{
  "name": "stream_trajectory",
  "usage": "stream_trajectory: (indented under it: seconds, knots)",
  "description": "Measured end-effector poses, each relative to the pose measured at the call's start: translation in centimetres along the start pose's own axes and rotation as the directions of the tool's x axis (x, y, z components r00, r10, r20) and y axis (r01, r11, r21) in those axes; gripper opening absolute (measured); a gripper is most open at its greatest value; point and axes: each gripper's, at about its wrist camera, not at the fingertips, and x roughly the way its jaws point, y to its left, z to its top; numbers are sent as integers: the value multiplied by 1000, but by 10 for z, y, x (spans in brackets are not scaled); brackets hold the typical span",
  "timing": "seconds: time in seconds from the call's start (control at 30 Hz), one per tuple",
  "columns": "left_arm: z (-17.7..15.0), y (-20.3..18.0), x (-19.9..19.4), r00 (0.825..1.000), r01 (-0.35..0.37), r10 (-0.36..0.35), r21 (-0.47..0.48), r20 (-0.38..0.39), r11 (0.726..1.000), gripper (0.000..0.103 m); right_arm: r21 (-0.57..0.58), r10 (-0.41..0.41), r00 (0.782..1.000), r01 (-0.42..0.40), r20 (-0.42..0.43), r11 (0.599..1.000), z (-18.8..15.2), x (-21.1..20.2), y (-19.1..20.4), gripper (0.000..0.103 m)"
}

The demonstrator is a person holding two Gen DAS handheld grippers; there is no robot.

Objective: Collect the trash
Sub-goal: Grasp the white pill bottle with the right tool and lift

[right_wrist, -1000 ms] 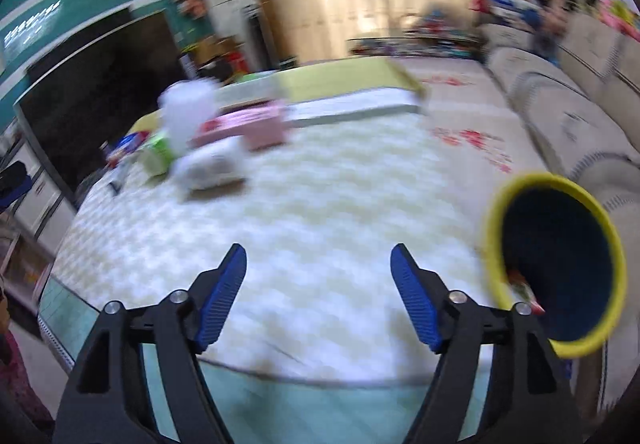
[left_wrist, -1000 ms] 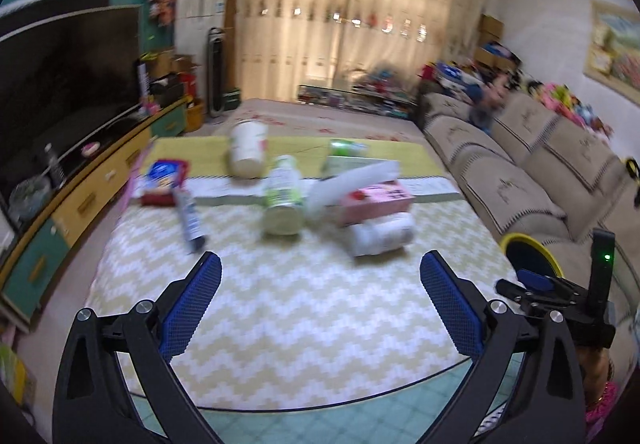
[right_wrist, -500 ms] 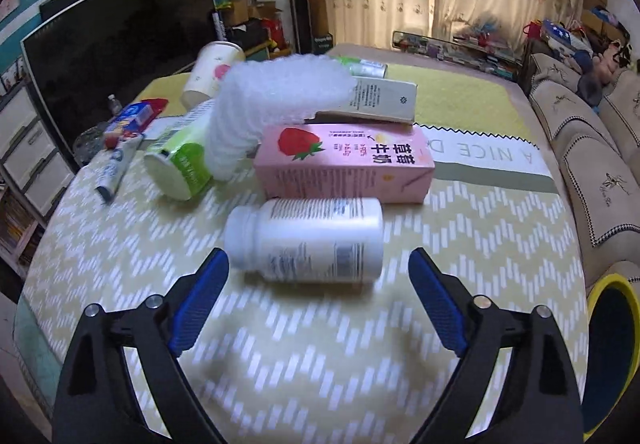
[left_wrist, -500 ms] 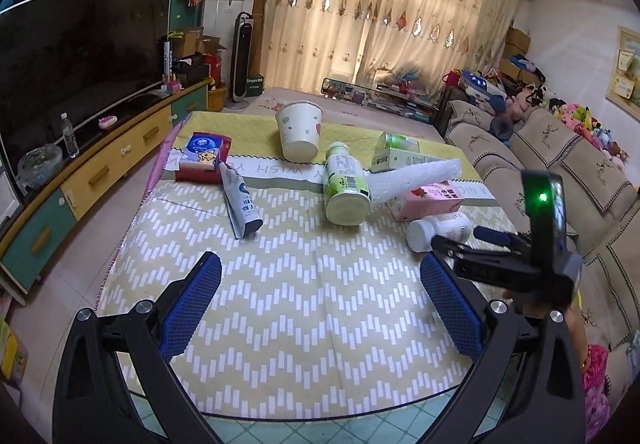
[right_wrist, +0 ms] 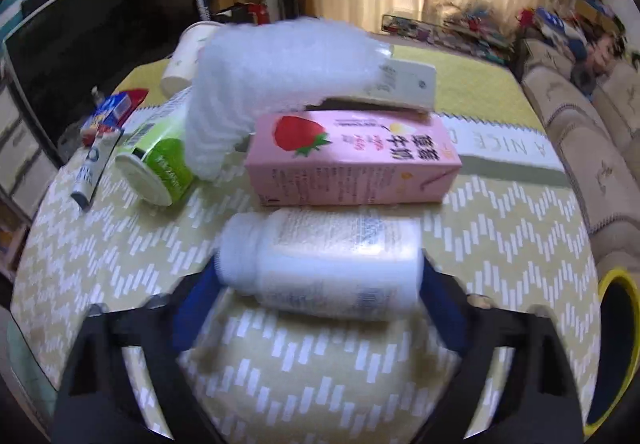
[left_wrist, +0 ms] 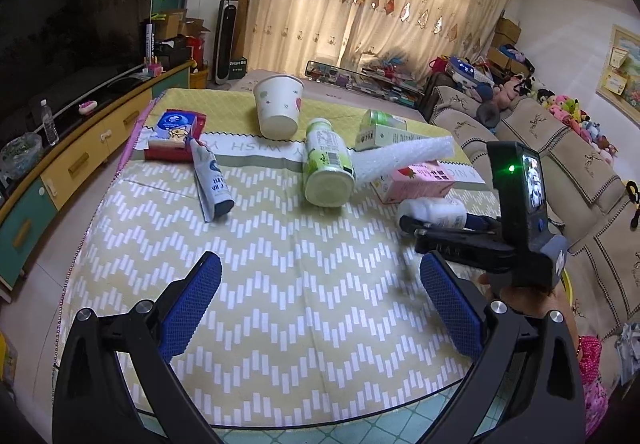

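A white pill bottle (right_wrist: pixel 332 264) lies on its side on the zigzag-patterned cloth. My right gripper (right_wrist: pixel 318 284) straddles it lengthwise, one blue pad near the cap and one near the base. Its jaws are closing, and the picture is too blurred to show the pads pressing. Just behind lie a pink strawberry milk carton (right_wrist: pixel 352 160), white foam wrap (right_wrist: pixel 276 84) and a green-white drink bottle (right_wrist: pixel 160 168). My left gripper (left_wrist: pixel 319 264) hangs open over bare cloth at the near edge, with the right gripper (left_wrist: pixel 440 224) ahead on its right.
A paper cup (left_wrist: pixel 278 106), a squeezed tube (left_wrist: pixel 212 180), a blue-red packet (left_wrist: pixel 174 130) and a white-green box (left_wrist: pixel 384 136) lie farther back. A yellow-rimmed bin (right_wrist: pixel 616 348) stands to the right by the sofa (left_wrist: pixel 560 148). A TV cabinet (left_wrist: pixel 80 156) runs along the left.
My right gripper swung from beside the yellow-rimmed bin over to the white bottle and moved in until the bottle lies between its fingers. My left gripper sank a little toward the cloth.
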Motion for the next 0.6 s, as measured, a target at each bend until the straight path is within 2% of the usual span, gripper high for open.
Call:
stream_trajectory:
  seconds: [0.27, 0.47, 0.6]
  knots:
    - [-3, -14, 4, 1000, 7, -6, 29, -10, 1000, 98, 49, 33, 994, -39, 103, 998, -13, -62, -32, 82]
    - [-7, -36, 12, 999, 33, -31, 64, -29, 997, 98, 125, -70, 987, 52, 146, 991, -41, -105, -91, 82]
    - [-7, -52, 18, 998, 53, -50, 82, -41, 995, 98, 207, -169, 975, 137, 147, 969, -65, -124, -140, 82]
